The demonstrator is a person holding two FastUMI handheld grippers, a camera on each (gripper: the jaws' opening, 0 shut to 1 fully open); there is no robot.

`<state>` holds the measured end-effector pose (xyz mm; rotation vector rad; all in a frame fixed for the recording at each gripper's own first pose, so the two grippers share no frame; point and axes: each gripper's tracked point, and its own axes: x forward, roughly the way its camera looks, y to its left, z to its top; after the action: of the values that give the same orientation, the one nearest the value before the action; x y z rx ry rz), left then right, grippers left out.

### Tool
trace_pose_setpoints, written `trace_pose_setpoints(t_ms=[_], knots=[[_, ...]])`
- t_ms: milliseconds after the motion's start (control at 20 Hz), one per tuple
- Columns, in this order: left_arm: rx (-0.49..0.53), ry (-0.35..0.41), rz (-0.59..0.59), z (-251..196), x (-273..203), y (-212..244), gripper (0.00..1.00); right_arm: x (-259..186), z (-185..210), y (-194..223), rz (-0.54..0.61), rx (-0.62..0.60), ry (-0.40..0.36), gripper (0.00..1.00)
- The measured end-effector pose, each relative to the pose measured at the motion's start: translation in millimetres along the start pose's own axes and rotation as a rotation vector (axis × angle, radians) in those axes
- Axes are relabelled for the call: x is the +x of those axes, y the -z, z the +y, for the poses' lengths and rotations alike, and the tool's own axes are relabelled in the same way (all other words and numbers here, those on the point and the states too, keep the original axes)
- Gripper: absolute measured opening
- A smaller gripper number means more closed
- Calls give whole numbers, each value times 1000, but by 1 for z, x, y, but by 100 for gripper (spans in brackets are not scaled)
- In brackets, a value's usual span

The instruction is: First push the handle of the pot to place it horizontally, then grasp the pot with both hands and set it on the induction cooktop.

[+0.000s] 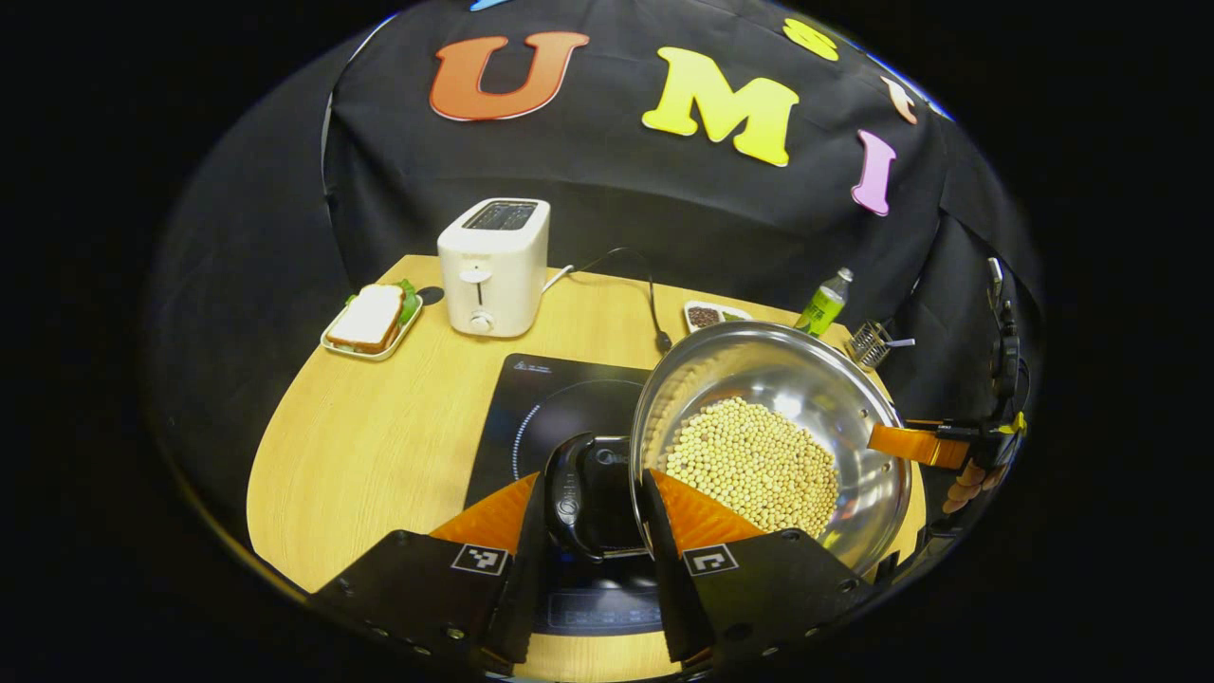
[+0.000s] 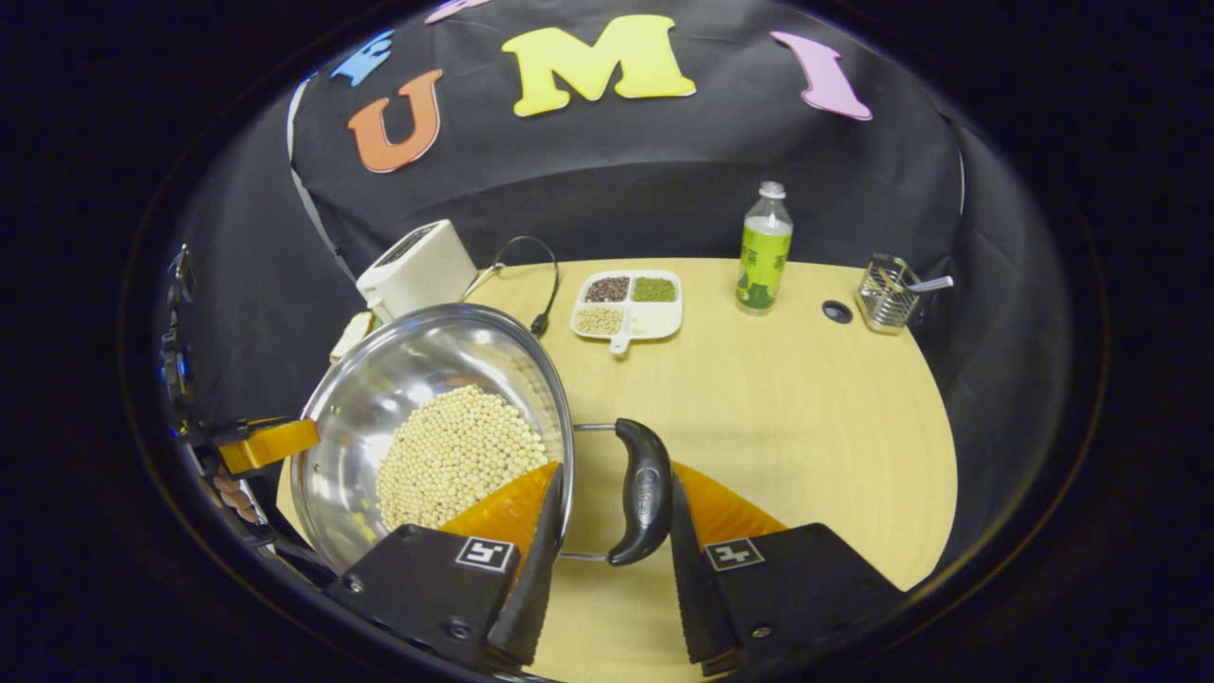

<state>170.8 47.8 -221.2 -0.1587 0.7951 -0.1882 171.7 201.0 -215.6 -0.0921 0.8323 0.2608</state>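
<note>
I see the wooden table [image 2: 806,417] spread across both views, and on it the black induction cooktop [image 1: 531,417] in the left gripper view, with the steel pot [image 1: 806,379] overlapping its right part; I cannot tell whether the pot rests on anything or hangs between the tools. The pot holds a heap of pale soybeans [image 1: 754,465] and carries a black handle on each side. My left gripper [image 1: 596,560] has its fingers spread with the pot's left handle [image 1: 580,493] between them; the handle sits close to both pads, but I cannot tell if they press it. My right gripper [image 2: 607,569] likewise stands spread around the right handle [image 2: 643,489], with a visible gap on each side. In the left gripper view that tool appears at the pot's far rim, a hand [image 1: 967,479] behind it. Farther back stand a white toaster [image 1: 493,266], a tray with a sandwich [image 1: 370,321], a divided dish of beans [image 2: 626,305], a green-labelled bottle [image 2: 763,249] and a wire holder [image 2: 887,294].
</note>
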Motion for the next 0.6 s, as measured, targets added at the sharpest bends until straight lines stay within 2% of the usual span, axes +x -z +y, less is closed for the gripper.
trace_pose_setpoints(t_ms=[150, 500, 600], knots=[[-15, 10, 11, 23, 17, -5, 52, 21, 21, -5, 14, 25, -12, 58], [-6, -27, 29, 71, 43, -26, 52, 60, 60, -9, 12, 70, -19, 58], [33, -36, 17, 79, 45, -30, 52, 68, 66, -7, 17, 78, -24, 58]])
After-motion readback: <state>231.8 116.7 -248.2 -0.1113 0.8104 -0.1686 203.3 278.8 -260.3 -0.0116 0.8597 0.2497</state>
